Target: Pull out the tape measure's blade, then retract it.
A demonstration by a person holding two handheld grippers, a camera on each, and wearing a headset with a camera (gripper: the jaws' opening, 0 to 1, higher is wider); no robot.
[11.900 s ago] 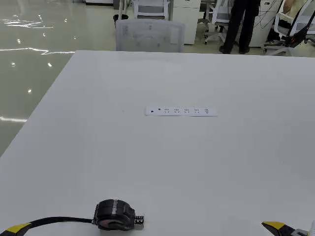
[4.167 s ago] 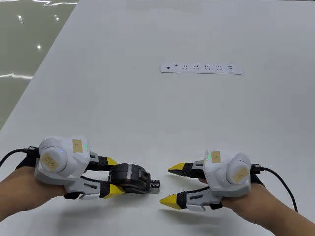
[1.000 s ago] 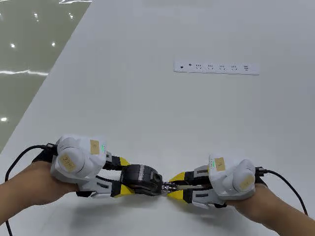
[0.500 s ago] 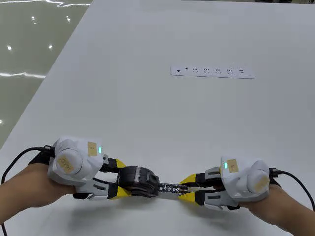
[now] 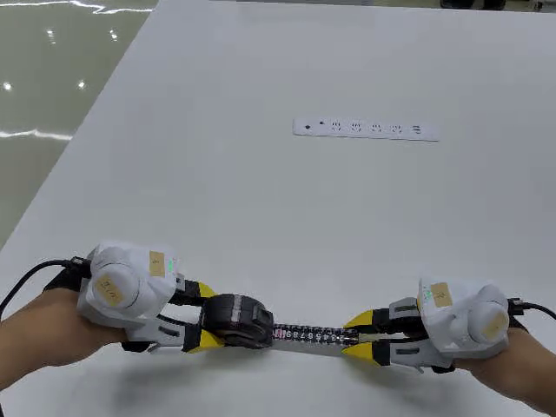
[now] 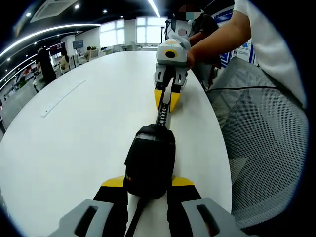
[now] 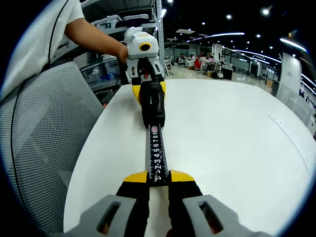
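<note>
Your left claw [image 5: 205,317] grips the tape measure case [image 5: 236,321]; right of it, your right claw [image 5: 356,336] pinches the drawn-out blade [image 5: 308,334].

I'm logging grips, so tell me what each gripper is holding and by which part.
The left gripper clamps the tape measure by the sides of its case; the right gripper pinches the end of the blade.

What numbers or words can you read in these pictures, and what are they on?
"2 3 4 5 6 7 8 9": on the tape measure's blade, held by the right claw.
Tan stickers on the left claw and right claw: too blurred to read.
Power strip marks: too small to read.
</note>
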